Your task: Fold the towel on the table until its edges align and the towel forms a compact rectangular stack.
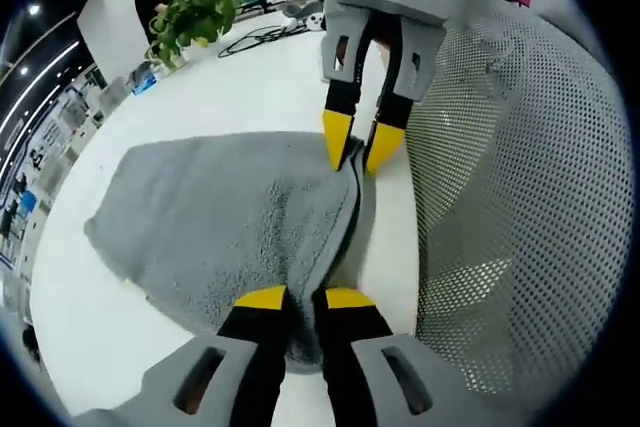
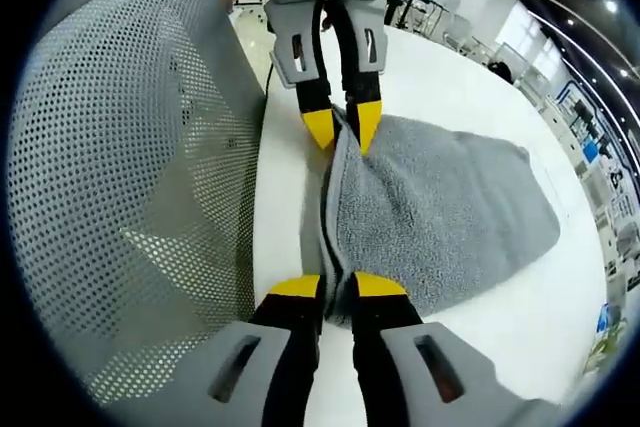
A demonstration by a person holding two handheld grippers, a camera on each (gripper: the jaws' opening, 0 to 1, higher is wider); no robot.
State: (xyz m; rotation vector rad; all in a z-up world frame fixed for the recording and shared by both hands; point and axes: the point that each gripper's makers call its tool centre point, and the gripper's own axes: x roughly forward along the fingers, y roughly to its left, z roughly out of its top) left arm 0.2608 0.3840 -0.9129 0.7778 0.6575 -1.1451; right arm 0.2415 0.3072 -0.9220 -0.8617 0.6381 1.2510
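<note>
Towel (image 1: 230, 222) on table (image 1: 250, 87) looks once-folded, left gripper (image 1: 304, 299) and right gripper (image 1: 364, 143) each pinching its doubled edge (mid-frame, corners uneven); further folds likely remain.

Mesh chair back (image 1: 520, 197) crowds table edge (image 1: 400, 237) beside towel (image 1: 230, 217); far table corner: plant (image 1: 195, 17), cables (image 1: 255, 39); bare surface elsewhere.

No text, label, brand, number or sign can be read in either the left gripper view or the right gripper view; the far background is too small and blurred to make out any lettering.
</note>
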